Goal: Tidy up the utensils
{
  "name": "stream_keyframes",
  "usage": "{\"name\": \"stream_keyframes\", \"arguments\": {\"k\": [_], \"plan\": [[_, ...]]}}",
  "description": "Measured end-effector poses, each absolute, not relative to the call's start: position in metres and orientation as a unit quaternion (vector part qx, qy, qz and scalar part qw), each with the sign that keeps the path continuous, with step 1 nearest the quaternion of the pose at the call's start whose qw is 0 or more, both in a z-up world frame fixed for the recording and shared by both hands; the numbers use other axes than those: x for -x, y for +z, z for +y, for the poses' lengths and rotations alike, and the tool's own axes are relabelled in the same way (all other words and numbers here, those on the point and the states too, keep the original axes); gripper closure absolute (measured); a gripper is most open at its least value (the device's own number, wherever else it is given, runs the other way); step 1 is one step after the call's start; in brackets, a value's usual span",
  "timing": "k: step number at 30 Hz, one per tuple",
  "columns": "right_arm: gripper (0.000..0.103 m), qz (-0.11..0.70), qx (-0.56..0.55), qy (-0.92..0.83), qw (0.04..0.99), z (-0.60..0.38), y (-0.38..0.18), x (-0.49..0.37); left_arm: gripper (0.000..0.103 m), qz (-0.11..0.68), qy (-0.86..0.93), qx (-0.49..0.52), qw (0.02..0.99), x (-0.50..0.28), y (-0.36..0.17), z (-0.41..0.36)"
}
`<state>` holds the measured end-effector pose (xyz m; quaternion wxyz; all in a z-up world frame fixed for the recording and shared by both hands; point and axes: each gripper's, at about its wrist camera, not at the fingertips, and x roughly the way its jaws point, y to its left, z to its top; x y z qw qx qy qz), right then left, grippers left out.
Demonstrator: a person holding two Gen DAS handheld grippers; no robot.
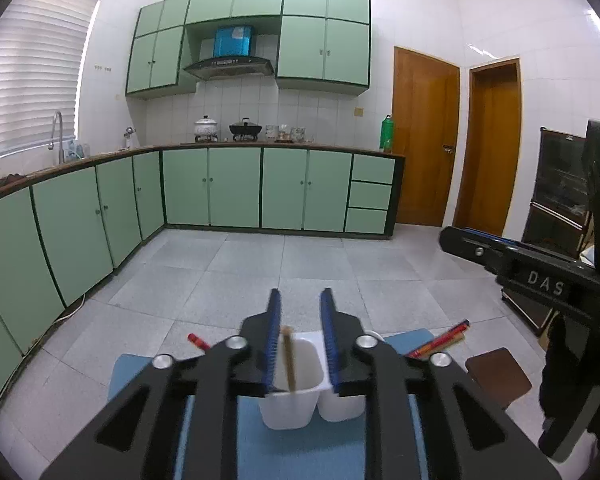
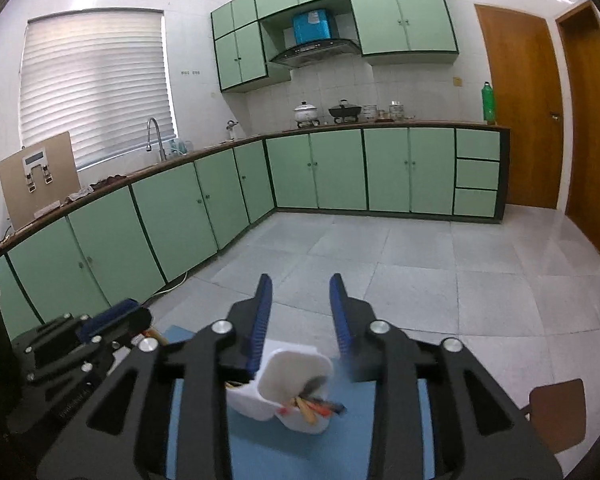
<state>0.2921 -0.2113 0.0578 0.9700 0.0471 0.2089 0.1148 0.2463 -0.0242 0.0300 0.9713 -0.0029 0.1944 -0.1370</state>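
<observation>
- At lower centre of the left wrist view, a white two-compartment utensil holder is seen standing on a blue mat, directly beneath the left gripper.
- One brown chopstick is seen between the blue pads, leaning against the left one; its long axis runs almost upright, lower end down in the left compartment. The jaws are partly open and no clamping is visible.
- At the right of that view, red chopsticks lie on the mat beyond the holder, long axis slanting toward the upper right; the left gripper is judged nearer to them.
- In the right wrist view, the right gripper stands partly open and empty above the holder, where blurred orange and red utensil ends are seen; their direction cannot be told.
</observation>
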Motion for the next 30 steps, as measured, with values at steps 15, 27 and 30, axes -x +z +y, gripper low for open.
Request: {"name": "stream_keyframes", "arguments": {"k": [15, 27, 30], "plan": [[0.01, 0.209, -0.015, 0.087, 0.974, -0.224, 0.019, -0.147, 0.028, 0.207, -0.129, 0.013, 0.97, -0.136, 0.01, 0.0], [0.006, 0.222, -0.022, 0.103, 0.969, -0.207, 0.01, -0.077, 0.019, 0.223, -0.122, 0.013, 0.967, -0.07, 0.005, 0.004], [0.006, 0.22, -0.021, 0.109, 0.969, -0.202, 0.014, -0.069, 0.019, 0.219, -0.124, 0.015, 0.968, -0.058, 0.009, 0.005]]}}
